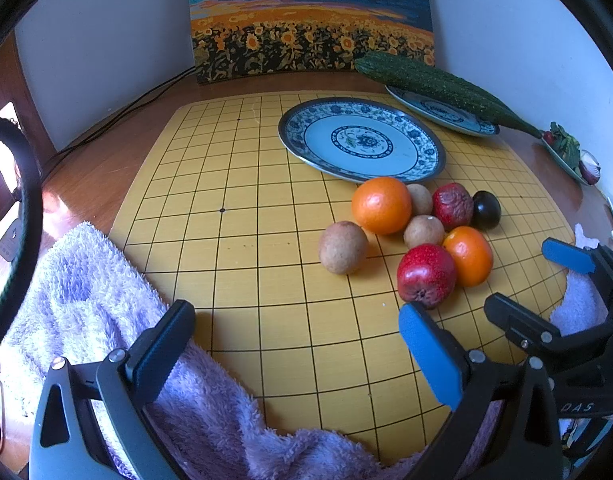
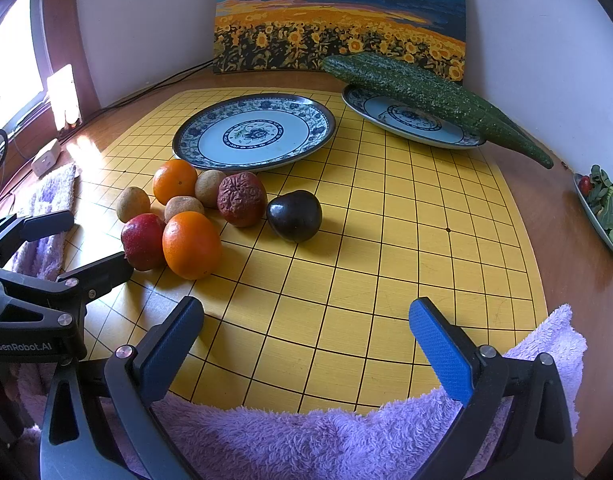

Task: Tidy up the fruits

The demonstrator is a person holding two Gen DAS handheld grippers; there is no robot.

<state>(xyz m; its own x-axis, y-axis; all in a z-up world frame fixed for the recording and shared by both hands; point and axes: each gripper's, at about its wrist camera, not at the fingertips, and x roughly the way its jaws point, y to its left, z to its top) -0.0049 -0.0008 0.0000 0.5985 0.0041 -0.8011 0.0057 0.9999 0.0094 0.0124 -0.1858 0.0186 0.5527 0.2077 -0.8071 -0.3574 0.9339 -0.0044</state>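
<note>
Both claws are spread wide with nothing in them: left gripper (image 1: 294, 340) hangs low in its frame, right gripper (image 2: 306, 340) likewise. The fruit pile sits mid-frame on the yellow Go board (image 1: 234, 264), just below the empty blue-patterned plate (image 1: 426, 160). I'd guess the big orange (image 1: 381, 205) is firm but rolls, so pinch it across the middle. The wrinkled red fruit (image 2: 242, 199) looks soft, so go gentle. The dark plum (image 2: 293, 216) seems slick. Fluffy purple towel (image 2: 306, 440) at bottom, sunflower painting (image 2: 338, 16) up top.
</note>
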